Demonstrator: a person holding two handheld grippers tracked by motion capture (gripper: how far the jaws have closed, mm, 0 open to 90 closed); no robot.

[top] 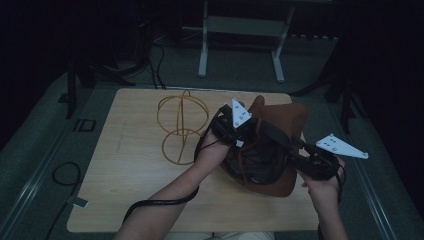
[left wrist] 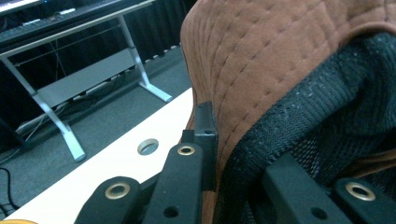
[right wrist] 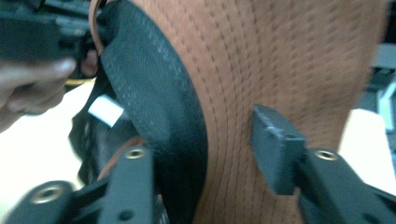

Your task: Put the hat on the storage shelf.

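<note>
A brown stitched hat (top: pixel 282 120) with a black knitted inner band (left wrist: pixel 317 107) is held up over the right part of the wooden table (top: pixel 130 185). My left gripper (top: pixel 249 136) comes at it from the left. In the left gripper view the gripper (left wrist: pixel 238 149) is shut on the hat's edge, one jaw outside the brown brim (left wrist: pixel 261 51), the other inside the band. My right gripper (top: pixel 266 128) reaches in from the right. In its own view the gripper (right wrist: pixel 205 154) straddles the brim (right wrist: pixel 280 56), and the right pad (right wrist: pixel 275 149) stands off the fabric.
A golden wire stand (top: pixel 182 125) made of hoops stands on the table left of the hat. The tabletop has a round cable hole (left wrist: pixel 147 146) near its far edge. A grey metal frame (top: pixel 240 30) stands on the floor beyond the table. A black cable (top: pixel 65 172) lies on the floor at left.
</note>
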